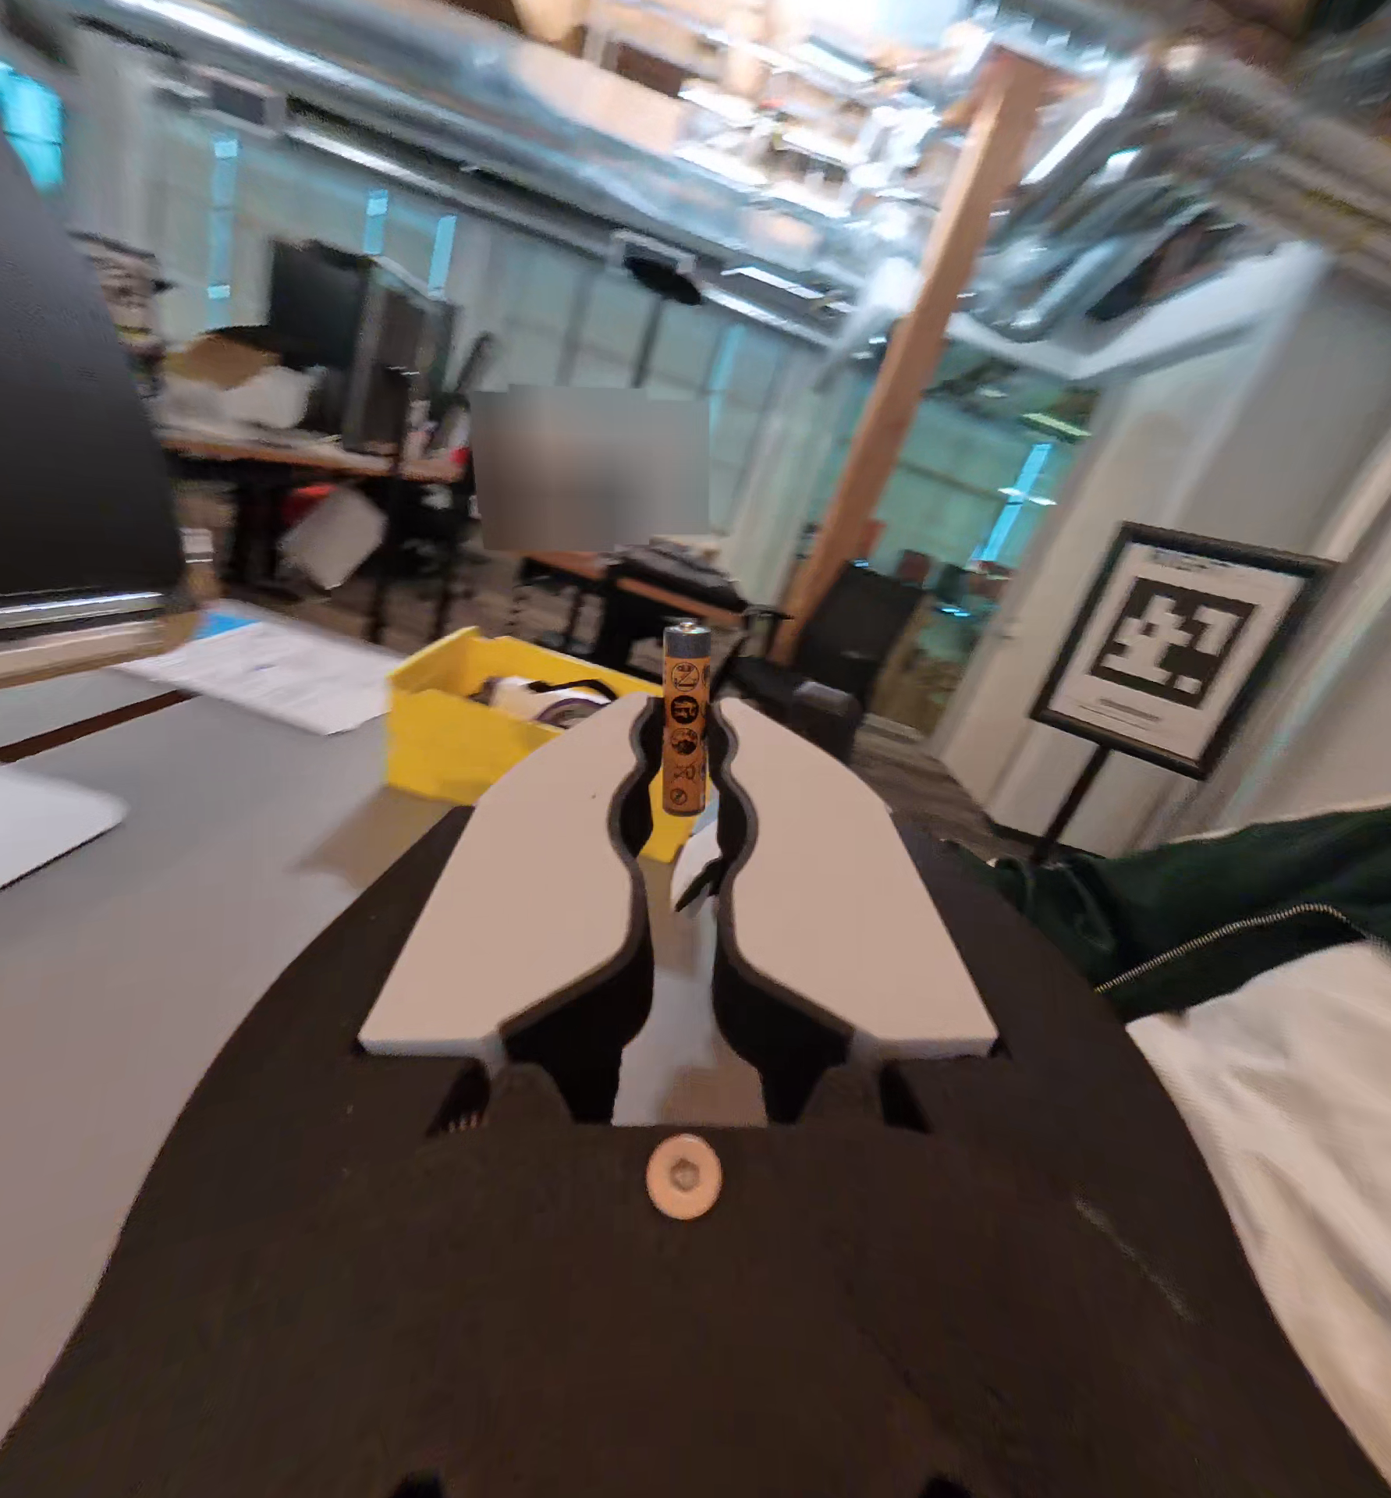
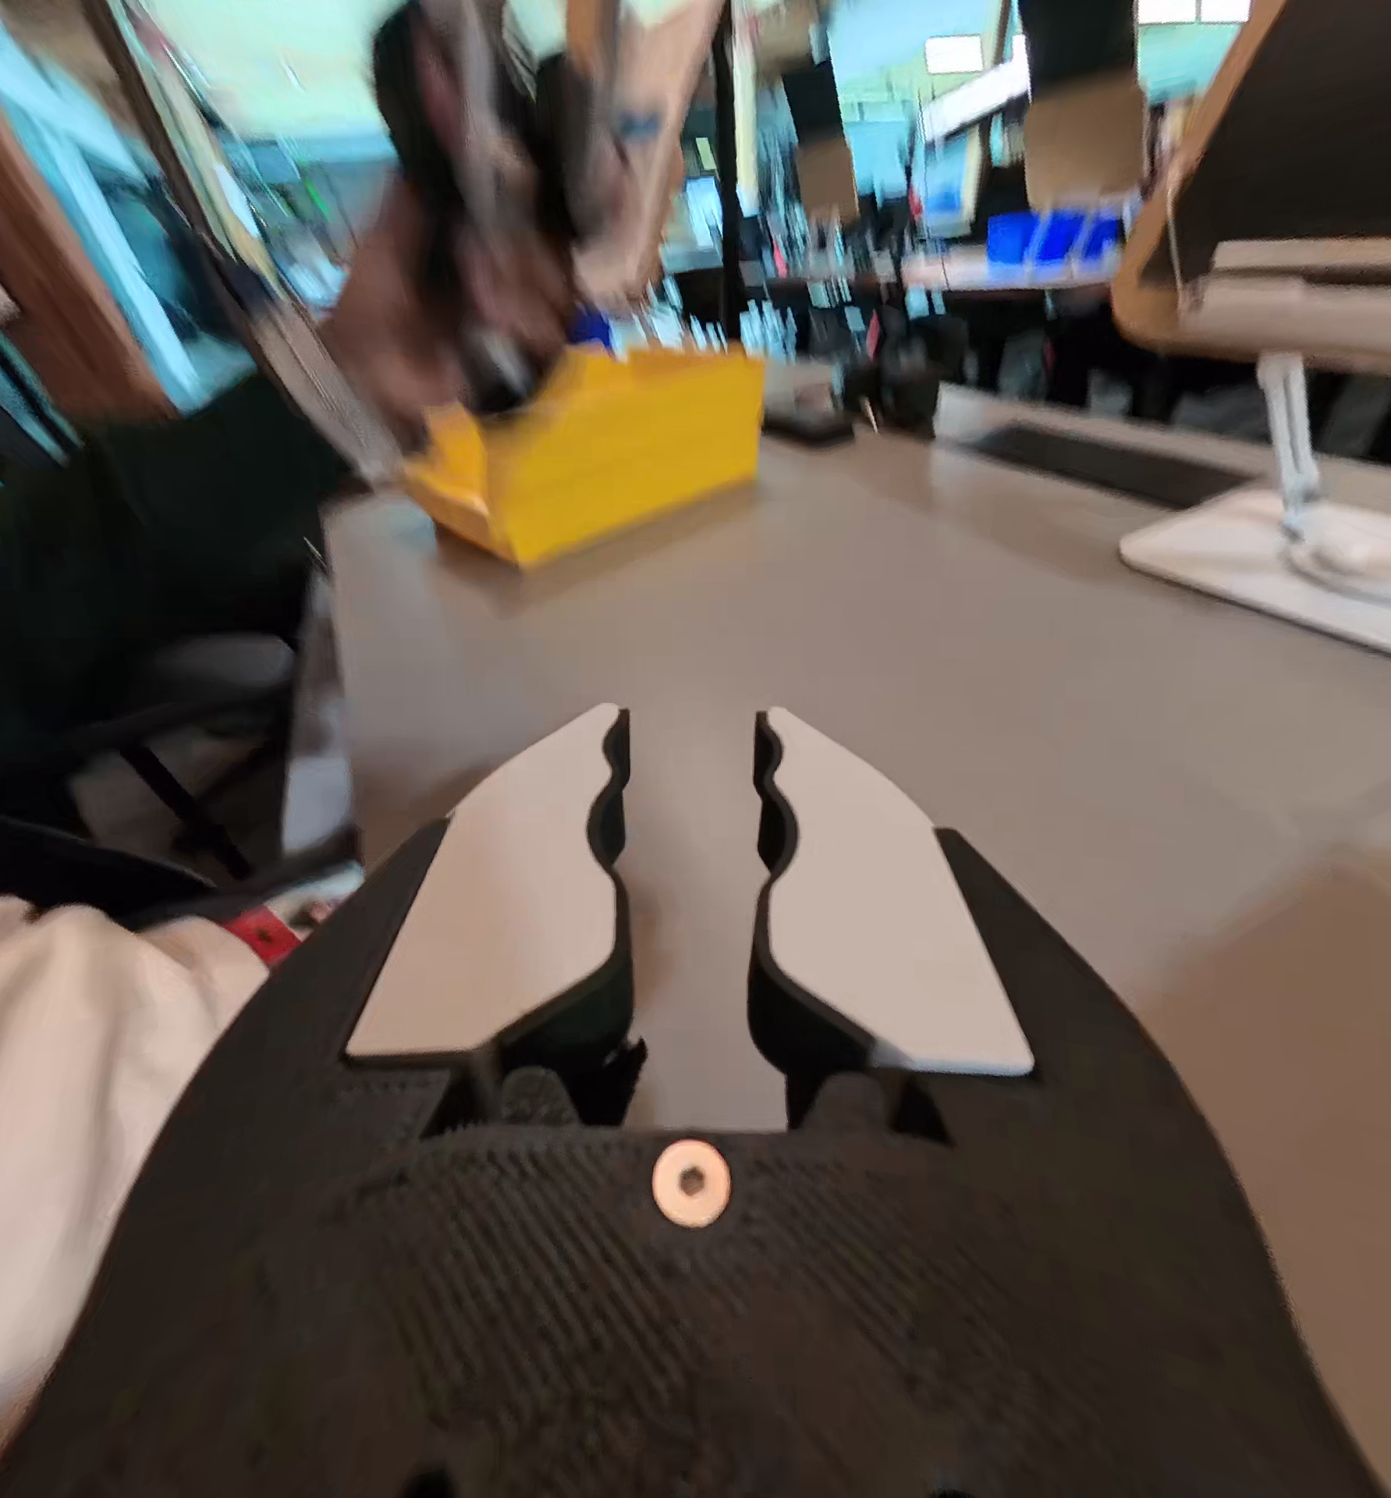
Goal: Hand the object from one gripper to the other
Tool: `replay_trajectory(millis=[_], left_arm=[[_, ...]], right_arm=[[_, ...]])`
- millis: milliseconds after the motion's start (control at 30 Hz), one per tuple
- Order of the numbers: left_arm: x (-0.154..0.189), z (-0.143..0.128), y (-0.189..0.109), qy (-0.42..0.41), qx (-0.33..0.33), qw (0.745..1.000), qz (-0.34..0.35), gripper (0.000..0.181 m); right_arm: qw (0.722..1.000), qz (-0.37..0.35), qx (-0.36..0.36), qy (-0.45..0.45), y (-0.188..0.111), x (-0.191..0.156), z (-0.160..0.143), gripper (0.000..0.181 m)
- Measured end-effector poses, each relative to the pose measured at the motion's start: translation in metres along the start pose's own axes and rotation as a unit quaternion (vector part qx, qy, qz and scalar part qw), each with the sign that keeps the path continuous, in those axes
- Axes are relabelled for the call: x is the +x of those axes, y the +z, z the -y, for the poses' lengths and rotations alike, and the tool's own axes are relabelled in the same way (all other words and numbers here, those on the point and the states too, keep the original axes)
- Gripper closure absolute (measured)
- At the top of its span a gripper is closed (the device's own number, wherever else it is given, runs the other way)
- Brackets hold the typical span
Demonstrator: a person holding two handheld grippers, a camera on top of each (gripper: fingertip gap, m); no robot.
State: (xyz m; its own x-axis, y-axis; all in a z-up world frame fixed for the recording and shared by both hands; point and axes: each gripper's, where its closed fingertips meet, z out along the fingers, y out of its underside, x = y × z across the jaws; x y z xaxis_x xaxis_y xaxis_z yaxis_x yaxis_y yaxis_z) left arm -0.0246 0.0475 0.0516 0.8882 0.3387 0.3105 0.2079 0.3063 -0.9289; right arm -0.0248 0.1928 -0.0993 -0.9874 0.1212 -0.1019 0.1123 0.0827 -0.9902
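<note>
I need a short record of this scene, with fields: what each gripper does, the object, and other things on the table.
left gripper: shut on the battery
battery: upright, clamped near the fingertips, top end above them
right gripper: open, empty, above the table
table: grey
yellow bin: on the table, far side
handover: not yet done

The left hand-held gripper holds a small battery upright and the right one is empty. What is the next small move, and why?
Probably bring the right hand-held gripper toward the left hand-held gripper and line its open fingers up with the battery. The battery stands upright, pinched at its lower part, so its top end is free to grasp. The right one is open, empty and low over the table.
</note>
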Motion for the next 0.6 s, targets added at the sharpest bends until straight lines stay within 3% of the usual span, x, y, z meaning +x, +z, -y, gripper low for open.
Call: replay_trajectory(millis=[100, 233, 367, 600], left_arm=[[0.008, -0.051, 0.059, -0.011, 0.009, 0.998, -0.066, 0.171], [0.017, -0.107, 0.099, -0.052, 0.016, 0.994, -0.092, 0.171], [0.029, -0.121, 0.113, -0.066, 0.029, 0.991, -0.109, 0.172], [0.035, -0.133, 0.115, 0.0, 0.001, 0.997, -0.077, 0.172]], right_arm=[[0.998, 0.025, 0.055, 0.01, -0.009, -0.006, 0.02, 0.152], [0.996, 0.035, 0.087, 0.002, -0.015, -0.011, 0.032, 0.156], [0.994, 0.048, 0.098, 0.015, -0.013, -0.014, 0.033, 0.158], [0.995, 0.034, 0.094, 0.008, -0.006, -0.015, 0.035, 0.158]])
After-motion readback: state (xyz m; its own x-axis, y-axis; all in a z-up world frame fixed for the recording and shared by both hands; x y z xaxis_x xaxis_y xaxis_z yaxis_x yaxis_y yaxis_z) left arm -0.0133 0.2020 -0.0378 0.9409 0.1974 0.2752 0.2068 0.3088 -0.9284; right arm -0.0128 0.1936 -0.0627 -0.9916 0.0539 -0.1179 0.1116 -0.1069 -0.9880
